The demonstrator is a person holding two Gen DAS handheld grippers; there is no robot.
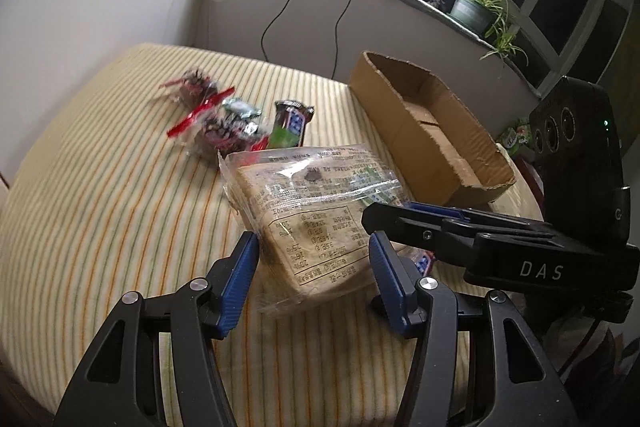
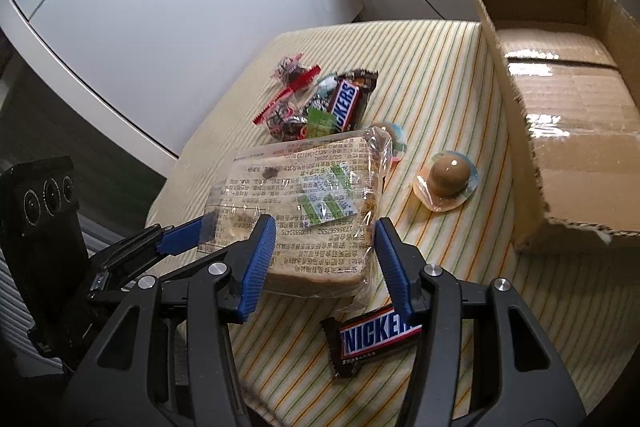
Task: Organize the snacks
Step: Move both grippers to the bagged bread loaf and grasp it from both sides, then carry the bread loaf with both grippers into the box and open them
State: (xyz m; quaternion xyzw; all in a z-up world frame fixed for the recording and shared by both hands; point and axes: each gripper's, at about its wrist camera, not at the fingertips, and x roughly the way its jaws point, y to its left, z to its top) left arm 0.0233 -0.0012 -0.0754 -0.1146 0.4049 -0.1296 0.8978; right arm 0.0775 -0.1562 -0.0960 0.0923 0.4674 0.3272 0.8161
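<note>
Left wrist view: bread packet (image 1: 316,215), sliced loaf in clear printed wrap, lies on the striped cloth (image 1: 100,207) just short of the open cardboard box (image 1: 432,131); loose sweets (image 1: 216,119) sit beyond the packet, away from the box. The left gripper (image 1: 314,275) points steeply down, jaws part-open either side of the packet's near corner, pads seemingly on the wrap; a firm hold cannot be confirmed. The right gripper (image 1: 404,217) reaches across the packet's box-side edge. Right wrist view: the right gripper (image 2: 326,263) likewise straddles the packet (image 2: 296,203), jaws part-open, grip uncertain; a Snickers bar (image 2: 372,339) lies nearer than the packet, a round sweet (image 2: 446,181) between packet and box (image 2: 560,147). Handling advice: squeeze lightly, lift level with both grippers, clear the box wall.
</note>
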